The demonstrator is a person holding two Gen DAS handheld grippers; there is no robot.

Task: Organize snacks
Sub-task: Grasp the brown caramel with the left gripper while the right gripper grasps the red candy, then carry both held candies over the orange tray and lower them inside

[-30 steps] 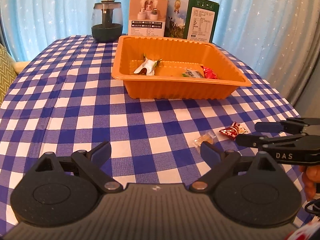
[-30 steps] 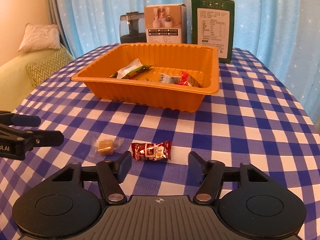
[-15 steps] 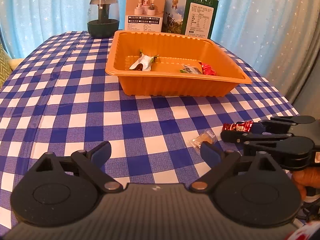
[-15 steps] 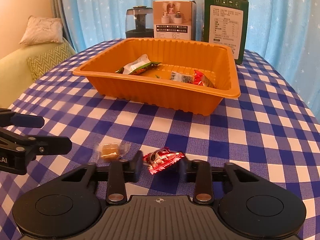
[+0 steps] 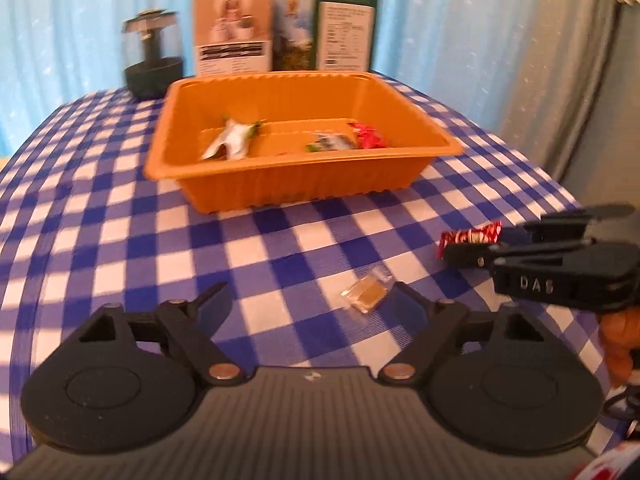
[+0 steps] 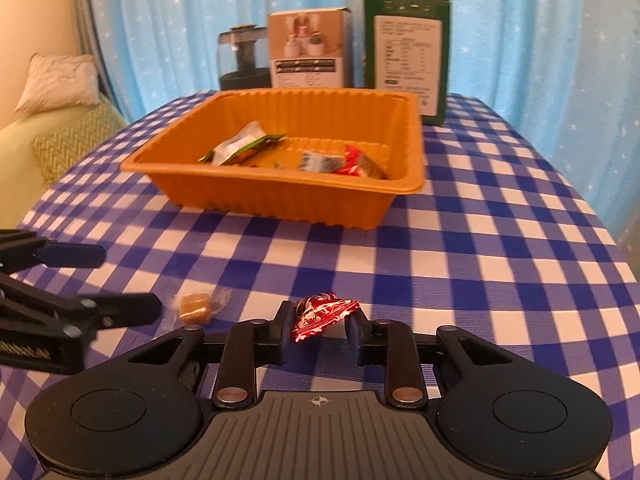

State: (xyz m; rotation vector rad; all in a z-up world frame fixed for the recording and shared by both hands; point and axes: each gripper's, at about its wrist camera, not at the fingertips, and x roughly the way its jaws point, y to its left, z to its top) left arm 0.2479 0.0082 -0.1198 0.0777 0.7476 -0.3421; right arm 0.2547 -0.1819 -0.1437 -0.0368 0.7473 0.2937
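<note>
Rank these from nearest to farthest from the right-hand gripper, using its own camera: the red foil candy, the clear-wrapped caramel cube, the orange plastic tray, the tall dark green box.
1. Red foil candy: pinched in the right gripper.
2. Clear-wrapped caramel cube: on the cloth, slightly left.
3. Orange plastic tray: mid-table, ahead.
4. Tall dark green box: behind the tray, at the far edge.

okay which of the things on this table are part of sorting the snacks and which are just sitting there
Part of the job: red candy shut in the right gripper; clear-wrapped caramel on the cloth by the open left gripper; orange tray holding snacks.

Just sitting there: white box, green box, dark jar, cushion.
</note>
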